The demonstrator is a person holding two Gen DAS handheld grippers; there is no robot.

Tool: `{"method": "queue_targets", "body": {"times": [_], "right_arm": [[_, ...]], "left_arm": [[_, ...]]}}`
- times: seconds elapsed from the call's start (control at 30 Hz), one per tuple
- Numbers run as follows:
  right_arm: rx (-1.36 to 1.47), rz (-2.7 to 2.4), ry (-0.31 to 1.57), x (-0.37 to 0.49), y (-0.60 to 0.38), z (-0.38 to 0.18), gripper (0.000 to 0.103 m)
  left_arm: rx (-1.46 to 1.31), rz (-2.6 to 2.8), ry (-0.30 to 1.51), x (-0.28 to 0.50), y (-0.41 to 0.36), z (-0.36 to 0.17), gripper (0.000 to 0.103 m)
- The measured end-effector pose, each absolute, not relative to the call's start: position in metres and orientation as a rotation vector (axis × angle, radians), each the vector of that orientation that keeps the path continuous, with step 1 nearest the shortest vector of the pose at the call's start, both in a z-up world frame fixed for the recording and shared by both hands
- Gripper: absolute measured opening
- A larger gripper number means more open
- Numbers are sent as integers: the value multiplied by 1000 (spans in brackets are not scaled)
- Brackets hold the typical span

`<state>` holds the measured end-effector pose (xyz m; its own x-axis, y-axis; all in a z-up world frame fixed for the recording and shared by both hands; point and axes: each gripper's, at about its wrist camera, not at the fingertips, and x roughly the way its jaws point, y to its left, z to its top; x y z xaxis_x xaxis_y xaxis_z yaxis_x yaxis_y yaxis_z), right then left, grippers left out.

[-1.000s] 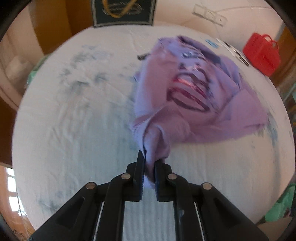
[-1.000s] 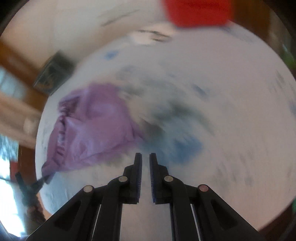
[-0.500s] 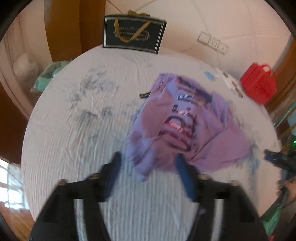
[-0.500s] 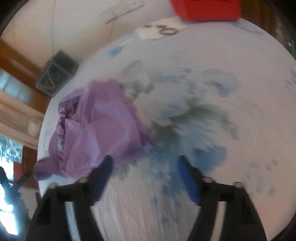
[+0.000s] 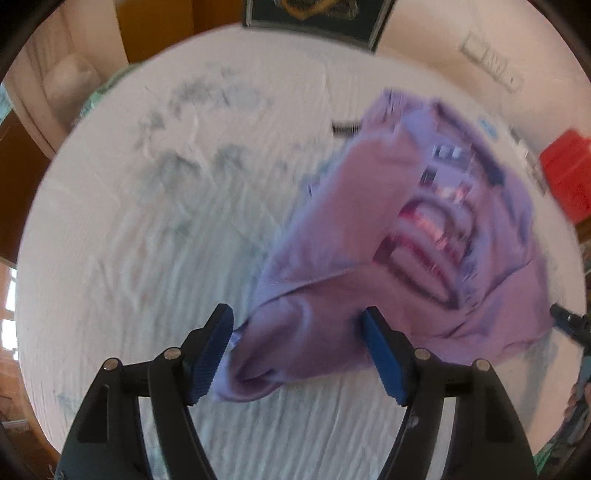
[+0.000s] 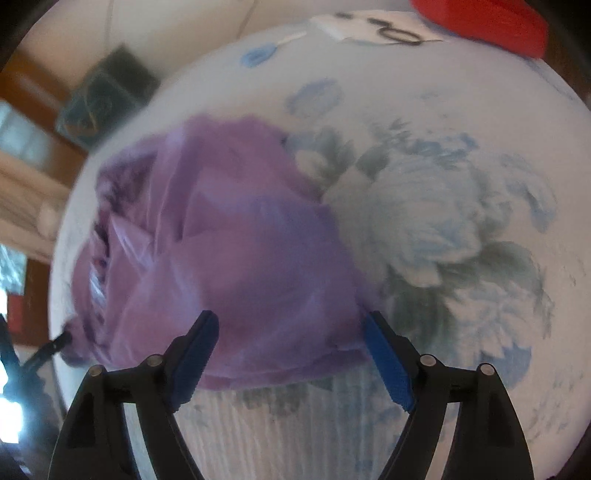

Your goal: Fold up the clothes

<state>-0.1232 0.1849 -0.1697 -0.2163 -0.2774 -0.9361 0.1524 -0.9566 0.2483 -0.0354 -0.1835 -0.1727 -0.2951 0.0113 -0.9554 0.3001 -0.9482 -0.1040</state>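
Observation:
A crumpled lilac T-shirt (image 5: pixel 369 229) with a pink and dark print lies on a white bed sheet (image 5: pixel 147 258). My left gripper (image 5: pixel 297 317) points down over its near sleeve, jaws wide, the sleeve end lying loose between the blue pads. In the right wrist view the same T-shirt (image 6: pixel 240 240) is a purple heap. My right gripper (image 6: pixel 291 319) straddles its near edge; the jaws are closing, the cloth lies between them, and the pads do not press on it.
The sheet (image 6: pixel 443 240) has a blue and grey flower print. A red bag (image 5: pixel 569 177) sits at the far right edge, a dark gift bag (image 5: pixel 314 14) at the far end. Papers (image 6: pixel 369 29) lie near the red bag (image 6: pixel 487 18).
My left gripper let go of the sleeve and now stands wide over it. My right gripper went from shut to wide and moved left onto the shirt's edge.

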Motion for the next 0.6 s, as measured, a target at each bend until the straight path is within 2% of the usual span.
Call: {"method": "queue_targets", "body": {"times": [0.03,0.07,0.1,0.17,0.2,0.23,0.43,0.5,0.6], "right_arm": [[1779,-2249,-79,-122,177,-174,54],[1783,-2262,8,-121,169,-176,51],[1777,-2284,122,-118,162,-177,37],[1759,-2279,166,-114,161,-174,20],[1751,-2271,162,-112,162,-172,12],[1739,-2272,149,-109,166,-168,12],[1678,-2309,36,-53,232,-121,10],[1728,-2299,57,-28,254,-113,6],[1867,-2252,64,11,287,-121,6]], "left_arm": [[1740,-2364,327,-35,-177,-175,69],[1741,-2374,295,-35,-173,-175,64],[1744,-2383,272,-34,-169,-174,58],[1755,-2399,255,-32,-163,-170,26],[1759,-2412,266,-29,-161,-167,20],[1760,-2427,278,-26,-159,-162,16],[1808,-2520,322,6,-141,-136,15],[1845,-2511,278,20,-137,-134,15],[1920,-2452,226,33,-133,-143,16]]}}
